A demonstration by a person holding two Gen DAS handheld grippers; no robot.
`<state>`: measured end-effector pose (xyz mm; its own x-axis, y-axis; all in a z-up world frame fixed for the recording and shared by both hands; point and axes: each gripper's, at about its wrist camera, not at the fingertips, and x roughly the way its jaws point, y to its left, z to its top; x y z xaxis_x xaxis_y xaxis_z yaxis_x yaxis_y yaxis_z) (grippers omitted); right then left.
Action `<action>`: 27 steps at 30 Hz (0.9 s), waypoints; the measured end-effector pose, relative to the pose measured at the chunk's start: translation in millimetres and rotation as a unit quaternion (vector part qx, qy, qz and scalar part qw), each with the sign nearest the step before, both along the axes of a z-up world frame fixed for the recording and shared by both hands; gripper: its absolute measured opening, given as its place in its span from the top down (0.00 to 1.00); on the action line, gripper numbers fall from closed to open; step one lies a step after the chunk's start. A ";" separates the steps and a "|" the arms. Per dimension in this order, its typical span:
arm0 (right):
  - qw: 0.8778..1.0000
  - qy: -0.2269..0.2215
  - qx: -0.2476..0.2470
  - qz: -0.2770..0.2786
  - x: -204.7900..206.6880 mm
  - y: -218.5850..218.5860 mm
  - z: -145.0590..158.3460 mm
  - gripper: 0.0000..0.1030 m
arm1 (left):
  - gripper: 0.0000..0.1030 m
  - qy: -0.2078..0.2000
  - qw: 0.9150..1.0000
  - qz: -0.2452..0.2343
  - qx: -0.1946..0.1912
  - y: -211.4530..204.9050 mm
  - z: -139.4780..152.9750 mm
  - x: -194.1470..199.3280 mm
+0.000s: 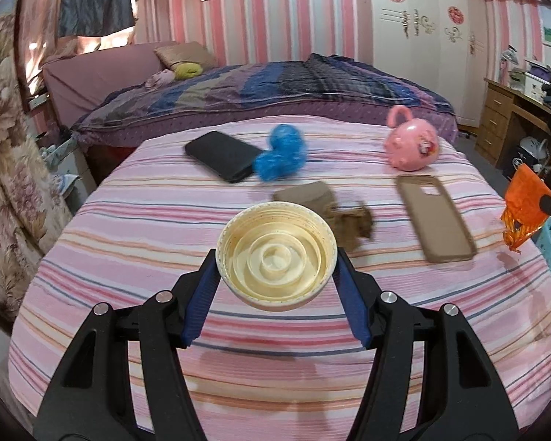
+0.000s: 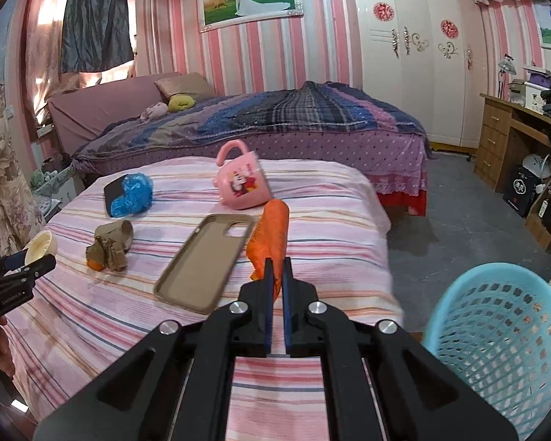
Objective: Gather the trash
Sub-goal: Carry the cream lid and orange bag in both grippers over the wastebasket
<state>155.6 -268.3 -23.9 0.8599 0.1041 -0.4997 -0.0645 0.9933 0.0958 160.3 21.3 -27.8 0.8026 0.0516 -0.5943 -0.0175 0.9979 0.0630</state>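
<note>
- Left gripper (image 1: 275, 275): fingers (image 1: 202, 305) clamped on a cream plastic lid (image 1: 275, 257), one pad on each side of its rim, hollow side facing the camera. Lid is lifted clear of the bed (image 1: 128, 257), over the near middle of the striped cover.
- Right gripper (image 2: 277, 268): fingers (image 2: 267, 294) clenched tight on an orange wrapper (image 2: 270, 235), which sticks up and forward from the tips. In the left view the wrapper hangs past the bed's right edge, above the rim of the blue basket (image 2: 496, 334).
- Basket sits on the floor, just beside the bed's near right corner, mouth tilted toward the camera; contents cannot be made out.
- Still lying on the bed: a crumpled brown cardboard tube (image 2: 112, 244) left of centre; a blue crumpled bag (image 2: 134, 194) toward the far left corner, touching a black phone (image 1: 222, 156).
- A tan phone case (image 2: 205, 261) lies open side up near the middle; a pink mug (image 2: 240, 183) lies tipped on its side near the far edge.
- Open room: the bed's near strip is bare striped cover. Grey floor (image 2: 459, 220) is open to the right of the bed, as far as a wooden desk (image 2: 503, 139) with boxes beneath.
- Far edge: a second bed (image 2: 275, 125) with a plaid blanket stands close behind, with a narrow gap between.
- Left edge: a floral curtain (image 1: 3, 147) hangs close to it.
</note>
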 end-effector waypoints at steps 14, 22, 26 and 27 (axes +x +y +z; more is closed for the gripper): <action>0.997 0.000 -0.032 -0.066 -34.3 -104.5 4.5 0.96 | 0.41 -0.019 0.996 -0.088 0.010 -132.7 10.9 -4.4; 0.990 0.025 -0.059 -0.122 -53.8 -177.9 -10.5 0.96 | 0.41 -0.014 0.990 -0.135 -0.034 -213.7 8.4 -9.5; 0.987 0.034 -0.059 -0.143 -60.9 -205.6 -17.5 0.96 | 0.41 -0.009 0.985 -0.165 -0.037 -254.5 4.5 -14.4; 0.987 0.036 -0.058 -0.149 -64.6 -215.0 -19.2 0.96 | 0.41 -0.008 0.984 -0.172 -0.038 -263.7 3.5 -15.8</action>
<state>91.0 -483.4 -43.1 0.8057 -0.2090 -0.5543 0.2345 0.9718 -0.0255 144.5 -242.4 -24.3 0.7738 -0.2693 -0.5733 0.3227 0.9465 -0.0090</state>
